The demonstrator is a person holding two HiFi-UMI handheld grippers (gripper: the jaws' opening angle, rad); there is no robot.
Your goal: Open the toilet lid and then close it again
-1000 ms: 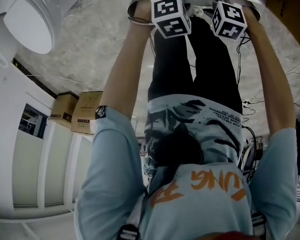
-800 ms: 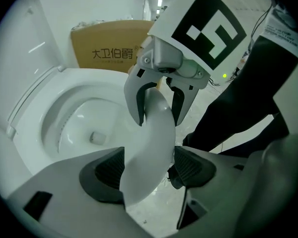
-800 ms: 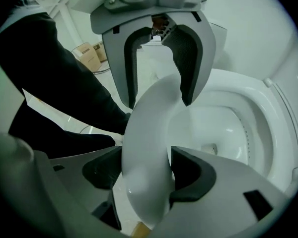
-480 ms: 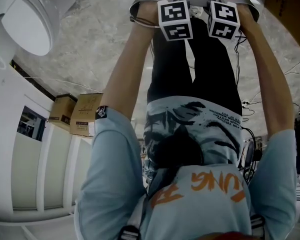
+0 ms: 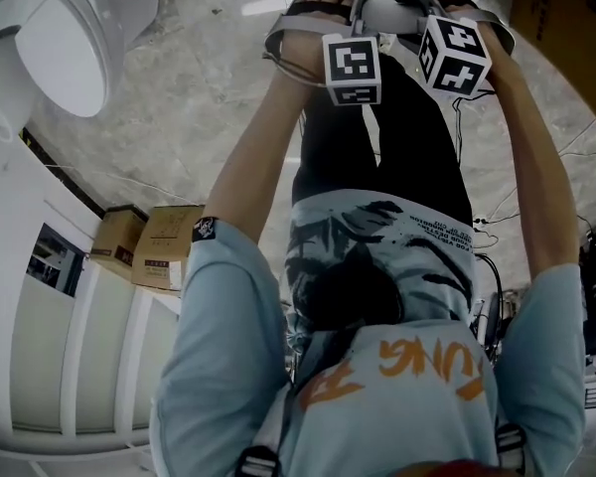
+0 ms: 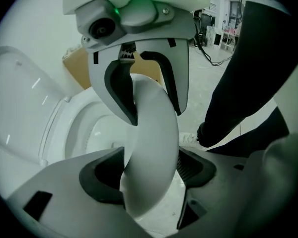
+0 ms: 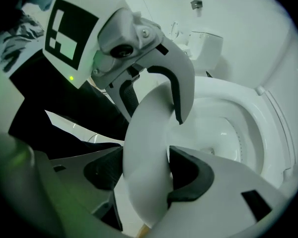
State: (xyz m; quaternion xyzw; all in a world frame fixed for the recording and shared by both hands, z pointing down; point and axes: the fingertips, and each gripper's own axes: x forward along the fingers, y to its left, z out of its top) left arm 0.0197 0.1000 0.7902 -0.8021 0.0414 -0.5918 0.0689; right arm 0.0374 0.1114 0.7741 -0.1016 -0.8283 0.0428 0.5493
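The toilet lid (image 6: 151,148) sat right in front of the person's knees, its rounded white front edge lifted clear of the seat (image 7: 275,128), so I'd say the opening was under way rather than done. The left gripper (image 6: 151,170) had its dark pads closed on that edge, and the right gripper (image 7: 146,175) was clamped on it just beside the left, nearly touching it. Both sets of fingers stood wide, because the rim between them was thick.

The lid looked like stiff, glossy moulded plastic, so my guess was that it would be light for its size and would not flex. It would also be slick under rubber pads and likely to drop with a bang if the grip slid. The front lip, where they already held it, seemed the sensible place, being farthest from the hinge. The smooth curve there gave the pads little to catch on.

From the head view I could make out only the two marker cubes (image 5: 351,68), the forearms and a sliver of white between the grippers. It also showed a second toilet (image 5: 65,53) well off to one side and cardboard boxes (image 5: 169,246) by the wall. Only the gripper views showed the pads on the lid. The right one alone looked down into the open bowl (image 7: 228,128).
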